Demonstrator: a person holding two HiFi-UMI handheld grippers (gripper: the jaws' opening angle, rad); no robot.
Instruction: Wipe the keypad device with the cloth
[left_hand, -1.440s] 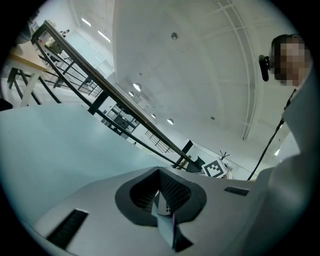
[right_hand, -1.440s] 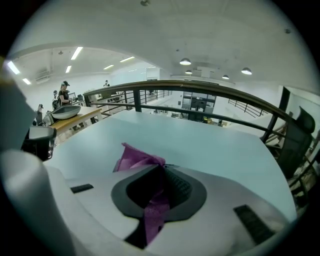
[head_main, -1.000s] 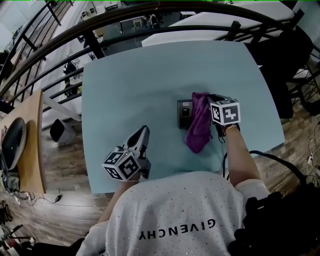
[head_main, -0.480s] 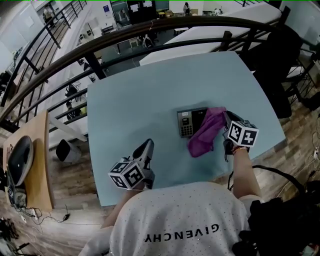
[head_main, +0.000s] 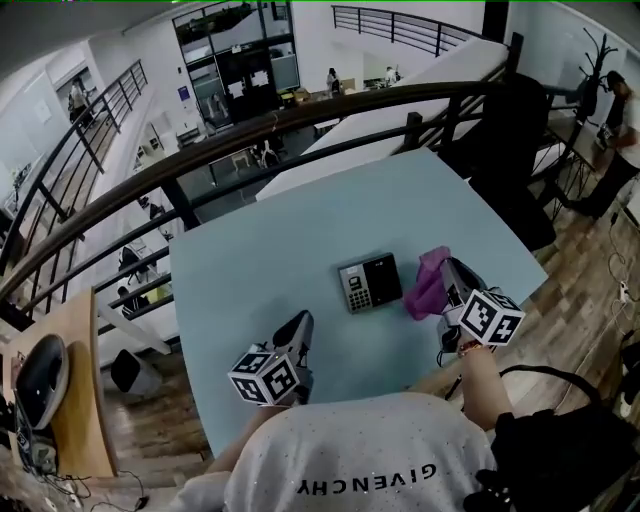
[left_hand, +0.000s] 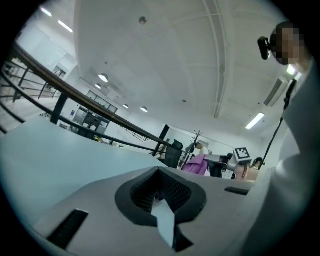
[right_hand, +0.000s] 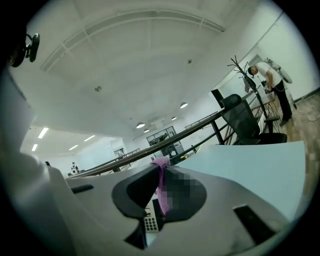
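Since a second ago the cloth (head_main: 428, 283) has slid off the keypad (head_main: 368, 283), which it half covered then, and the view has swung so that the surface (head_main: 260, 260) sits lower in frame. At present the keypad lies bare near the middle of the surface, flat, with its button half toward the person's left and its dark half toward the right. Its long axis runs across the person, from side to side, with a slight tilt. Hanging just beside the keypad's right end, the cloth may brush that edge, though contact cannot be told from above. The right tool (head_main: 445, 280) has its jaws pinched on a fold of the cloth; its own view shows the purple fabric caught between them and the keypad's buttons showing through the gap below. So the keypad lies ahead of this tool and to its left, close by. The left tool (head_main: 300, 325) rests low over the surface near the person, well apart from the keypad, with its jaws together and nothing between them. The right tool is plainly the nearer and already carries the cloth. As I judge it, another pass would mean dragging the cloth leftward along the keypad's long axis, perhaps with the left tool steadying the far end if the device slides.
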